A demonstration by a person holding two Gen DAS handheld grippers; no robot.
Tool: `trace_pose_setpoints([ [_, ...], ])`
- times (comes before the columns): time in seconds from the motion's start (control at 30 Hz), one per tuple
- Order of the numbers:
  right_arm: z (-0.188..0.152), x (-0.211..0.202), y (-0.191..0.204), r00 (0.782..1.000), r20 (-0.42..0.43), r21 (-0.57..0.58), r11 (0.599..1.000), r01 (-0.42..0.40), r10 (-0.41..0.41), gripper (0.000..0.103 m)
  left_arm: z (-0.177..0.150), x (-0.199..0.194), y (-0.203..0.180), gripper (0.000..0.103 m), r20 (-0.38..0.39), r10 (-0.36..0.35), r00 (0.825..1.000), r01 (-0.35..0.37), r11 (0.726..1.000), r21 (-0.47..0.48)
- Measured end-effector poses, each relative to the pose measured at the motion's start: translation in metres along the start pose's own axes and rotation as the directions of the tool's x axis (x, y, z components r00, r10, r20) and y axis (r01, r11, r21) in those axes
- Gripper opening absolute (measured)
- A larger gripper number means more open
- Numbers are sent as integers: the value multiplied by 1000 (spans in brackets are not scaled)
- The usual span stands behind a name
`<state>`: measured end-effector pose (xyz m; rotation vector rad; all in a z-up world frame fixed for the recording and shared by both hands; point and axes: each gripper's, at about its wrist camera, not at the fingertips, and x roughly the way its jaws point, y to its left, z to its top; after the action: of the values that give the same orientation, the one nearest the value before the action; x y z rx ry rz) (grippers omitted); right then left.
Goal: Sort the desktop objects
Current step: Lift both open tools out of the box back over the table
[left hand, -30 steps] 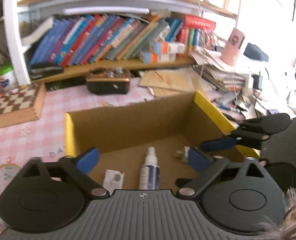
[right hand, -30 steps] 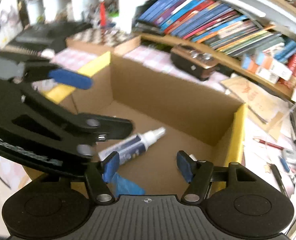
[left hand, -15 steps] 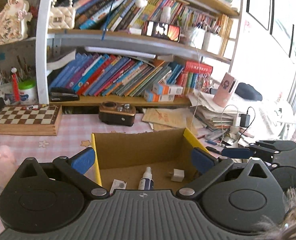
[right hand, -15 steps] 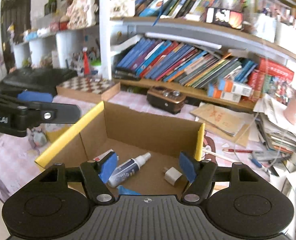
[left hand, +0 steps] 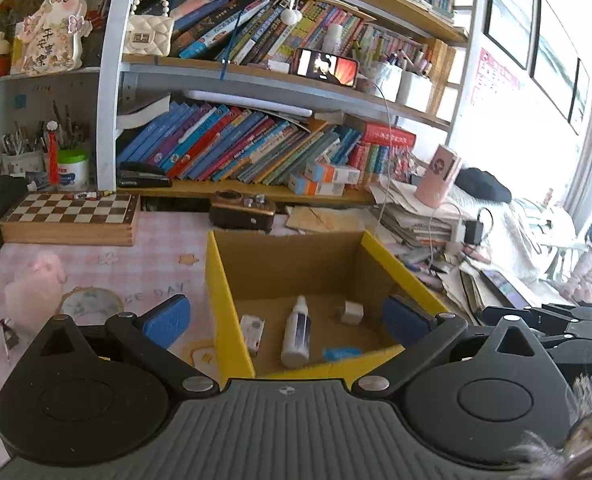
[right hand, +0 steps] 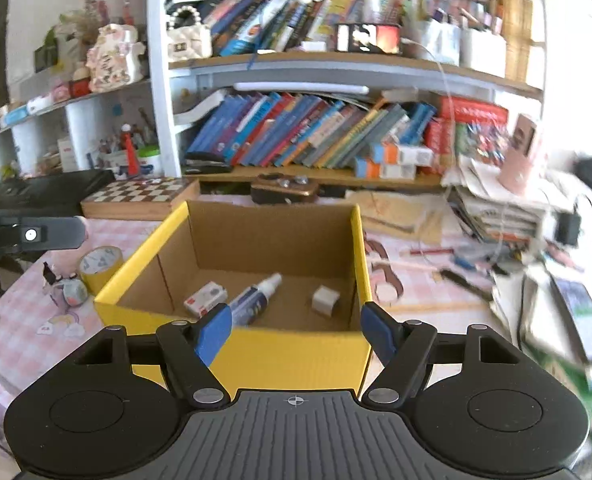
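Both grippers are clear of the cardboard box (right hand: 256, 354). The left gripper (left hand: 286, 318) is spread and empty. The right gripper (right hand: 296, 330) has just been opening, nothing between its pads. Ahead of both jaws, spray bottle (right hand: 256, 298), white charger cube (right hand: 325, 300) and small carton (right hand: 205, 299) lie deposited inside, consistent with sorting; tape roll (right hand: 98, 266) remains outside, left of the right jaws.

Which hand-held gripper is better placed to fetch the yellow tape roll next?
Left. The tape roll lies left of the cardboard box, just ahead of the open left hand-held gripper; the right hand-held gripper faces the box's front wall.
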<state>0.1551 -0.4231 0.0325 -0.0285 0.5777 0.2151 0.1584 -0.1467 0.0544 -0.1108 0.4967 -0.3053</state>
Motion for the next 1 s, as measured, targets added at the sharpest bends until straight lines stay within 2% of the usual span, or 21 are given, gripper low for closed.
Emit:
trace_pose_setpoints([
  [0.43,-41,-26,55,996,-51,72,994,80,-76,74,-39,-39,32,103,-83,-55,995,58,998,35],
  [0.67,-63,-35,86,991,-65,140,982,124,-116,74,-66,-58,52,103,-124,-40,991,45,998,40],
  [1.0,-84,-42,128,989,-94,144,982,124,-111,74,-87,-80,84,103,-145,-2,989,9,999,48],
])
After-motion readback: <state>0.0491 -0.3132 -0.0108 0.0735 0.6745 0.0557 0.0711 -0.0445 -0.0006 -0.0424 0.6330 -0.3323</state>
